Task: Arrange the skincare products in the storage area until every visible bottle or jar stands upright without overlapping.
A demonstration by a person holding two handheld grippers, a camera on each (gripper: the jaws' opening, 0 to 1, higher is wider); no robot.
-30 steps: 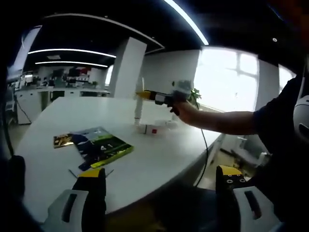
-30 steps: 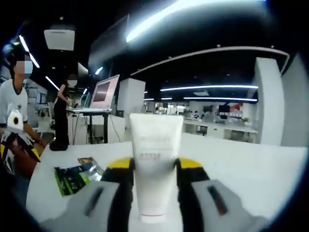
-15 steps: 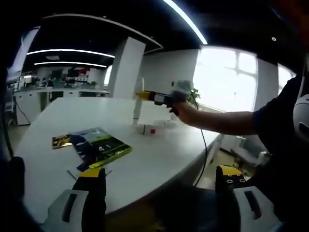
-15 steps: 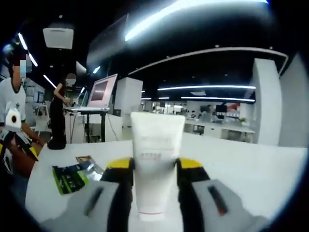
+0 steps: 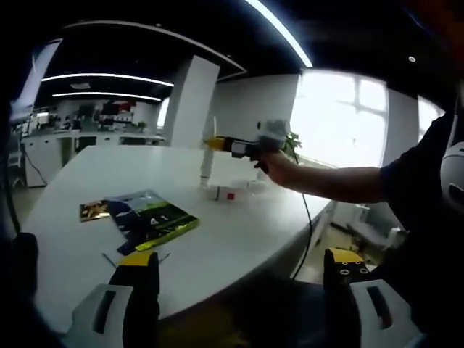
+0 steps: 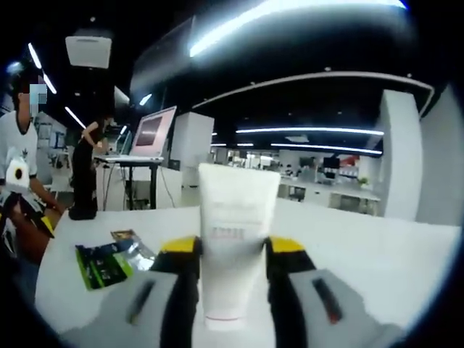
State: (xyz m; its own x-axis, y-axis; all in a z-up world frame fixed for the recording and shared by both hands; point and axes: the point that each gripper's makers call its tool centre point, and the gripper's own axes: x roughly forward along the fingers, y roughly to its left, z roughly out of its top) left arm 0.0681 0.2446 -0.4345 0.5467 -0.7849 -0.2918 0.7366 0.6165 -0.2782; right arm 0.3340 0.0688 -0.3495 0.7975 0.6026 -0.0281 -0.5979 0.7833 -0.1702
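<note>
Right gripper view: one white tube (image 6: 235, 246) clamped in right claw (image 6: 232, 254); left claw (image 5: 239, 279) agape.

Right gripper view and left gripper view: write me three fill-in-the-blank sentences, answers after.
1. The right gripper is shut on a white ____.
2. The left gripper's jaws stand ____, with nothing between them.
3. The green packet lies flat on the white ____.

Answers: tube; open; table.
</note>
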